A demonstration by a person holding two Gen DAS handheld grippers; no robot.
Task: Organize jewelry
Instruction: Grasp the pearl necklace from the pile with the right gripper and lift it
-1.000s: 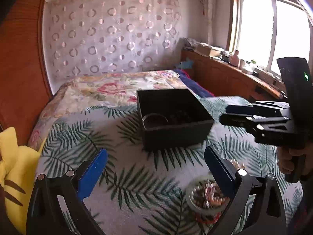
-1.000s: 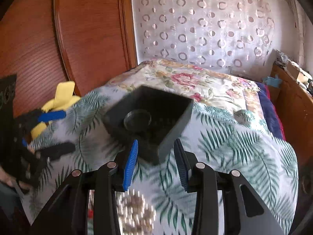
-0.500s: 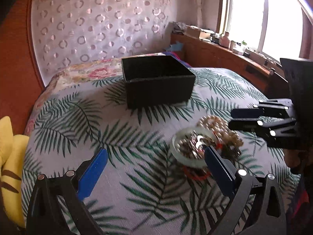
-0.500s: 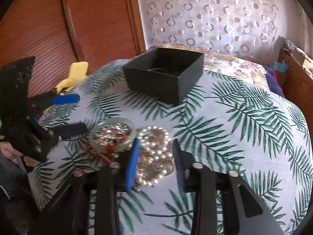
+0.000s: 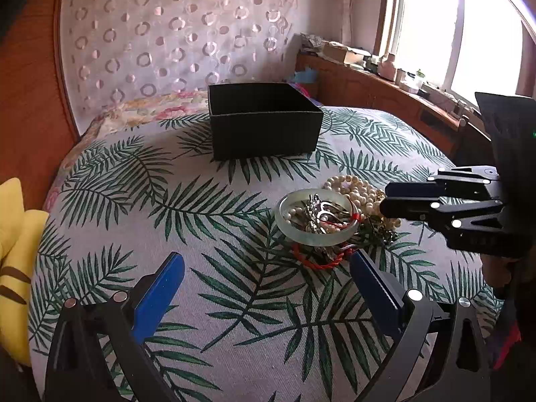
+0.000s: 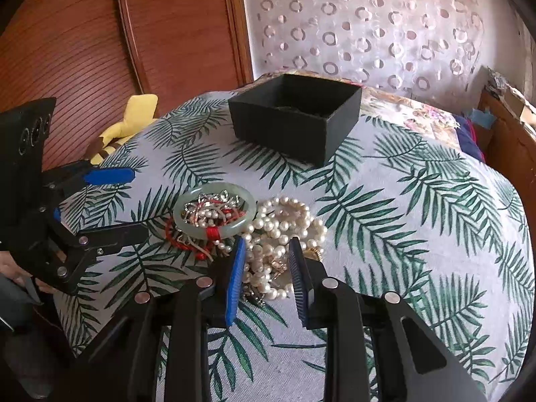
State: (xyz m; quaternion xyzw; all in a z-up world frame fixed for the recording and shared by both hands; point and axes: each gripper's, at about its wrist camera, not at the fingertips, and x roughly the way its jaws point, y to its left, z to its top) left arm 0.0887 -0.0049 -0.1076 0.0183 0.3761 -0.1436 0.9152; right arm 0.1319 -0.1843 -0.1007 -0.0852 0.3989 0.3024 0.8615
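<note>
Pearl necklace [image 6: 284,231] strands lie between the right gripper [image 6: 266,268] pads, jaws just closing, not yet pinching; left gripper [image 5: 268,288] is spread wide. Jade bangle [image 6: 214,209] adjoins mid-bed; pickup underway, then carrying to the black box [image 6: 294,117] toward the bed's far end.

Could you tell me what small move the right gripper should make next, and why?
Probably ease the right gripper down and close on the pearl strand: its fingers have been closing and straddle the pearls, apparently without pinching them. The black box waits beyond.
</note>
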